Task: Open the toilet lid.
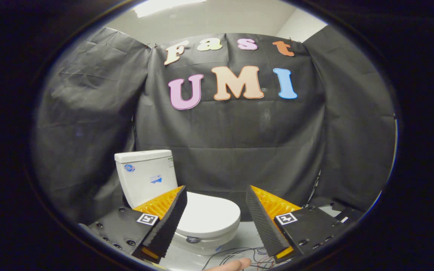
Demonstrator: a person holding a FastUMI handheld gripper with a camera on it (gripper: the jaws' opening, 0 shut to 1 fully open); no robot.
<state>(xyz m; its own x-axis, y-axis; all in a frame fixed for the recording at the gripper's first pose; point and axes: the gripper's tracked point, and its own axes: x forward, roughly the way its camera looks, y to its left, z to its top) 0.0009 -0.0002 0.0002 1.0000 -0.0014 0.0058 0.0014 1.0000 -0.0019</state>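
Note:
A white toilet stands ahead of my fingers against the black cloth wall. Its lid (209, 216) lies flat and closed over the bowl, with the white tank (147, 177) upright behind it at the left. My gripper (216, 194) is open, raised above and in front of the toilet, with nothing between its fingers. The left finger (168, 222) overlaps the lid's left side in the view. The right finger (264, 222) stands to the right of the lid, apart from it.
Thin cables (239, 254) lie on the pale floor in front of the bowl. A fingertip of a person's hand (232, 264) shows below, between my fingers. Black cloth hangs on the back and both sides of the booth.

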